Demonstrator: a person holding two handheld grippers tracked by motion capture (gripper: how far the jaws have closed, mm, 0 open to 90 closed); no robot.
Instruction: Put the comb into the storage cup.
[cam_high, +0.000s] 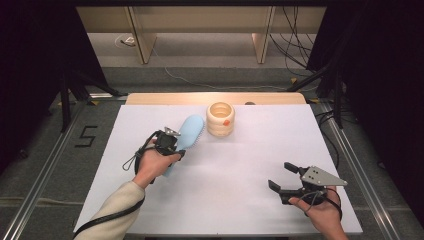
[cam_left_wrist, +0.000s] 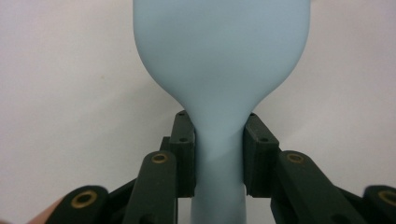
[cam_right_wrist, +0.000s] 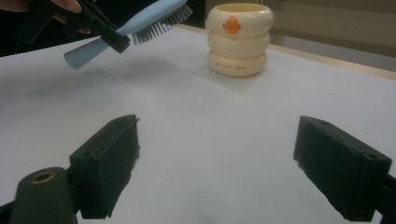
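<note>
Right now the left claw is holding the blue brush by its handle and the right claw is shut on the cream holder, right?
Not quite: the right claw is open and apart from the cream holder, as the right gripper view shows. The left claw does hold the blue brush by its handle.

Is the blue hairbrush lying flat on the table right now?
No, the blue hairbrush is held off the white table by its handle in the left tongs, bristles facing down.
</note>
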